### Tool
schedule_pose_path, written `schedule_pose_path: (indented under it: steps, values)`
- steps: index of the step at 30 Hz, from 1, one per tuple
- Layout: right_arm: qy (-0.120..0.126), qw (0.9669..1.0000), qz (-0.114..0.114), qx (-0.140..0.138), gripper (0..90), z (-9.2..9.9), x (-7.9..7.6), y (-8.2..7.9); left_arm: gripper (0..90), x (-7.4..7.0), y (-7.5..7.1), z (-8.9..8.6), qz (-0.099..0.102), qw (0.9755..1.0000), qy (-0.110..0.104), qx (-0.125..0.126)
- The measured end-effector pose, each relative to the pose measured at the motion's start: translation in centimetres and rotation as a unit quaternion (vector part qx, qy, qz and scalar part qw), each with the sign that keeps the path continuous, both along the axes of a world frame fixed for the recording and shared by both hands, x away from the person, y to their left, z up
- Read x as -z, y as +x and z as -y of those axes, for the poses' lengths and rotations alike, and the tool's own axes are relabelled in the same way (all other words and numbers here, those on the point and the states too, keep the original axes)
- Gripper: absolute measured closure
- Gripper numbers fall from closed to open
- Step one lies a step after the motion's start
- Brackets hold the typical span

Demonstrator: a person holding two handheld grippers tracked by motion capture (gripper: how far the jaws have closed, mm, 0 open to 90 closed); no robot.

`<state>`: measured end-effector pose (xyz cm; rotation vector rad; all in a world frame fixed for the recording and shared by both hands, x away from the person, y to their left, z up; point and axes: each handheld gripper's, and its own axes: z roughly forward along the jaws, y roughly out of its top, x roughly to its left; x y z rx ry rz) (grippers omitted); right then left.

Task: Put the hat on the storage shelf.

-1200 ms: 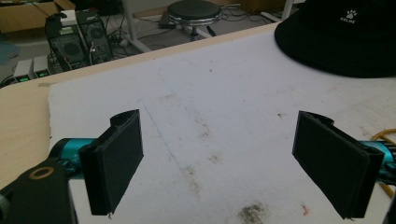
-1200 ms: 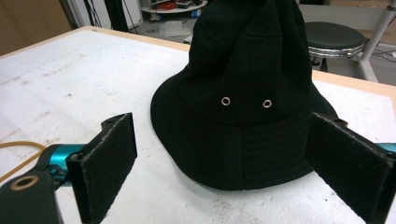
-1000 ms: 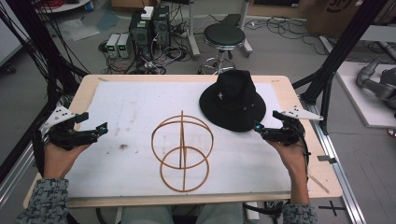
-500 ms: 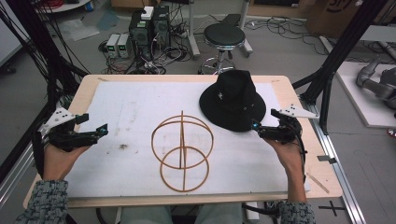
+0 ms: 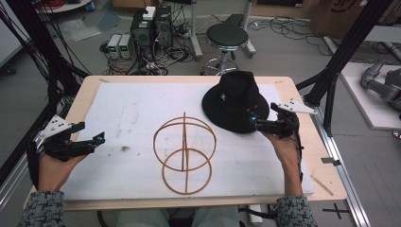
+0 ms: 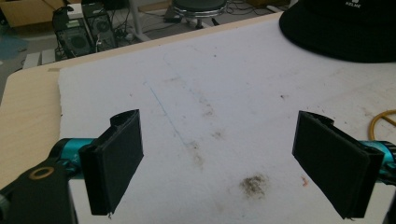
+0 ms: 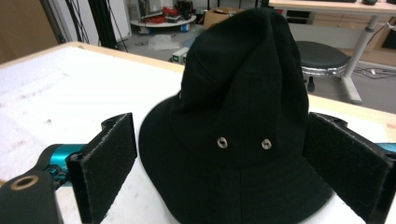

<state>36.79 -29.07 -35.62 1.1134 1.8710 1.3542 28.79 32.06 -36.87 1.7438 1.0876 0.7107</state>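
Lab: floor computers (image 5: 151, 28), cables (image 5: 165, 52), stool (image 5: 227, 38)

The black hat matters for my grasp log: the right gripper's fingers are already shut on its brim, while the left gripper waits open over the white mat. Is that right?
Not quite. The right gripper is open: in the right gripper view its fingers stand wide to either side of the black hat, not clamped on the brim. The left gripper does wait open over the white mat.

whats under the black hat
The black fabric bucket hat sits brim-down on the white foam mat covering the wooden table. Its brim lies flat on the mat, so whatever might be inside the crown is hidden.
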Motion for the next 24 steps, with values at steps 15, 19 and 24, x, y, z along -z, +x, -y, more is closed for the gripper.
schedule_pose_path:
  steps: [15, 19, 24]
  values:
    - [0.001, 0.9997, 0.018, 0.014, 9.6, -2.0, -2.2, 5.2, 16.5, 0.1, -0.7, -0.2, -0.001, 1.0, 0.003, 0.002]
    - [-0.005, 0.9996, 0.021, 0.018, 9.6, -2.2, -2.7, 6.3, 16.5, 0.1, -0.6, -0.2, -0.001, 1.0, 0.001, 0.003]
    - [-0.006, 0.9996, 0.018, 0.02, 9.6, -2.3, -3.2, 8.2, 16.6, 0.0, -0.5, -0.2, -0.002, 1.0, 0.0, 0.007]
